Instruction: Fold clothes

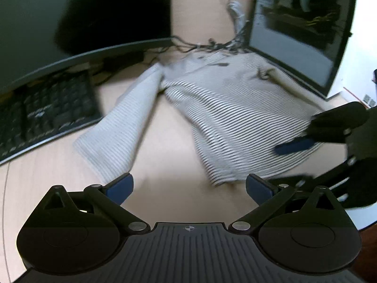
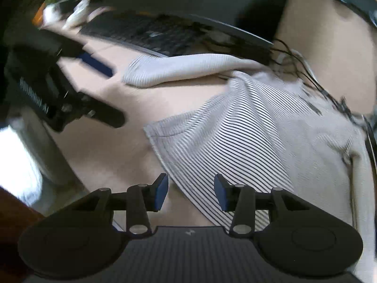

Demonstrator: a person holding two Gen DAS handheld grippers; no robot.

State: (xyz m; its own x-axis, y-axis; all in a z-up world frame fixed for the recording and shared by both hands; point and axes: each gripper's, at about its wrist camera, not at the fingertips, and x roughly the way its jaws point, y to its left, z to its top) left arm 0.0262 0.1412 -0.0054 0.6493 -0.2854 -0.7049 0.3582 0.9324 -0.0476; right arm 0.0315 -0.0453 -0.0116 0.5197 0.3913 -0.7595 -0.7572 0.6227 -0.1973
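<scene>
The striped shirt's [image 2: 235,127] hem lies between the half-open, empty right gripper [image 2: 191,192]; the wide-open, empty left gripper [image 1: 189,187] hovers near its sleeve [image 1: 122,122].

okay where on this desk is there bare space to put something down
Bare desk lies between the sleeve and the shirt's body, running to the near edge. The back is crowded: keyboard, monitor, cables.
</scene>
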